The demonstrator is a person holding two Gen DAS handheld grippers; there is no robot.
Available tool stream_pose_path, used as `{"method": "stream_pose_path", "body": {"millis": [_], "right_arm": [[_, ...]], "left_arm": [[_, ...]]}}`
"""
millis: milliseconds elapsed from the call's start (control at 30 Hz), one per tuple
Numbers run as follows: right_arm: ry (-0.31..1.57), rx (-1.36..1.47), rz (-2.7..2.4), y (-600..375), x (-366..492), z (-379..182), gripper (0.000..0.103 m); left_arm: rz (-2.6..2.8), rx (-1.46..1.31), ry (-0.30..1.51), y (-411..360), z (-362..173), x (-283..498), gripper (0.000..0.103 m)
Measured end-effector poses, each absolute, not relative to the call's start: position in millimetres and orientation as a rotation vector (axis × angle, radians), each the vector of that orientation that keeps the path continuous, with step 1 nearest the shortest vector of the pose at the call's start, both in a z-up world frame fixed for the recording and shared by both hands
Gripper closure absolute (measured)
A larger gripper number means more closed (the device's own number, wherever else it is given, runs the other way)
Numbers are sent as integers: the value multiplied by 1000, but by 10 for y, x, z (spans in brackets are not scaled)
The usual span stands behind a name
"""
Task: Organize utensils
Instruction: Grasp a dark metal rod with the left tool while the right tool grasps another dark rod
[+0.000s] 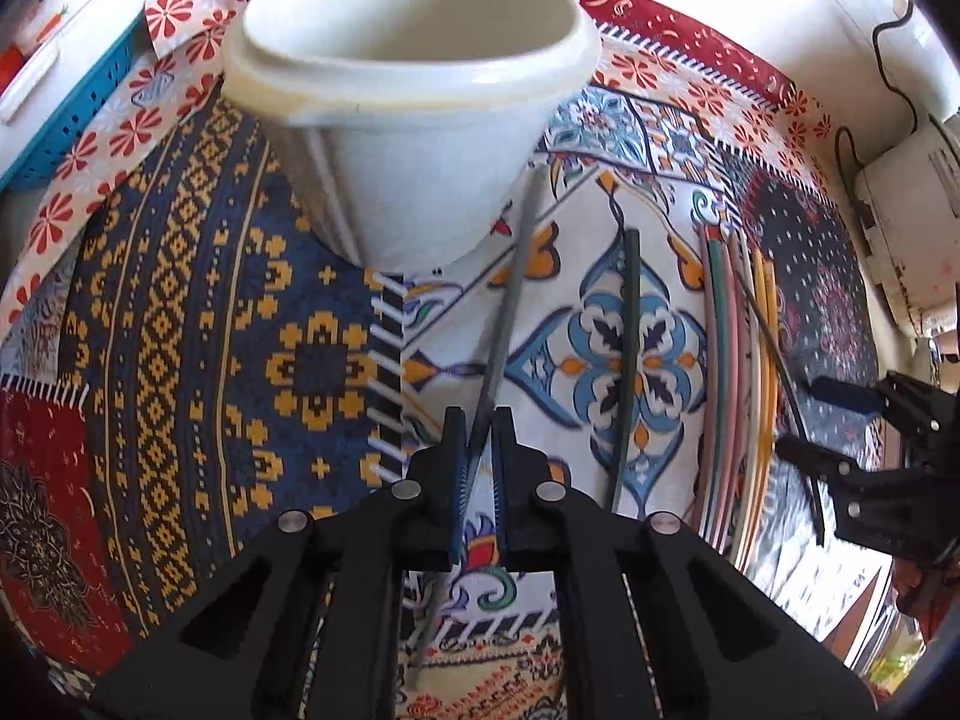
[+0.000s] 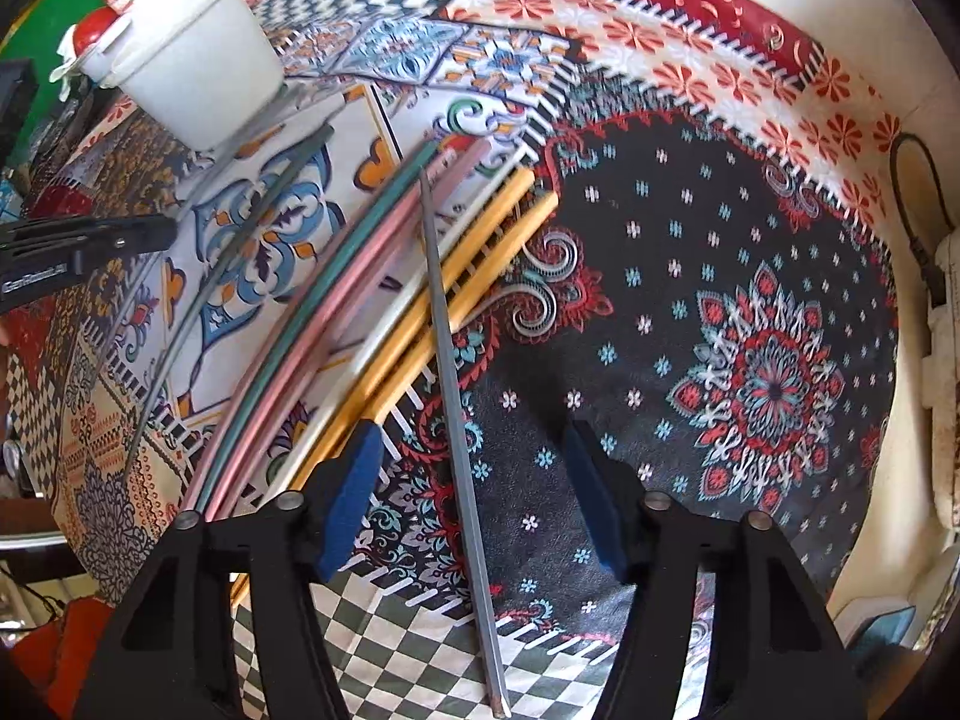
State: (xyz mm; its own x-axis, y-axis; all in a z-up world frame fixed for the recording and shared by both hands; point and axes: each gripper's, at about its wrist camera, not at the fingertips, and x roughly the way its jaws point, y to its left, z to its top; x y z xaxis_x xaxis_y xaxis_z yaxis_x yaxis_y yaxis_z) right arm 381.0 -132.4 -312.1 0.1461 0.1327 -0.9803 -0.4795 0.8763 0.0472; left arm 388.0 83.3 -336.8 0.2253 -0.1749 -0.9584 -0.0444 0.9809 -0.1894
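Chopsticks lie on a surface covered by a patchwork-print cloth of checks, florals and dark medallions: a grey chopstick is pinched between the closed jaws of the left gripper, while another grey chopstick lies flat between the half-open jaws of the right gripper, untouched by either blue pad. Beyond lie a dark green chopstick and a bundle of green, pink, white and yellow chopsticks, side by side. Farther back stands a white plastic cup, with a blue basket at the far edge.
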Motion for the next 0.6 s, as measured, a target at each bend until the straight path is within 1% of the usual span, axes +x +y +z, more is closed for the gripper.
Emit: {"method": "stream_pose_path", "body": {"millis": [33, 100, 133, 200, 400, 600], "right_arm": [[1356, -326, 450, -1304, 3796, -3140, 49], [1332, -371, 437, -1276, 3758, -3165, 61], [1325, -383, 442, -1268, 3743, -3176, 63], [1324, -389, 451, -1262, 3721, -3187, 77], [1375, -346, 469, -1269, 3736, -3184, 92], [1377, -397, 512, -1168, 3971, -3266, 97]], "left_arm": [[-99, -189, 1357, 831, -3363, 3834, 98], [-127, -189, 1392, 815, -3362, 3762, 99], [-145, -188, 1409, 803, -3363, 3733, 99], [-172, -162, 1434, 748, -3360, 3708, 99], [-164, -62, 1435, 606, -3341, 3901, 97], [-124, 2, 1383, 530, -3349, 4077, 96]]}}
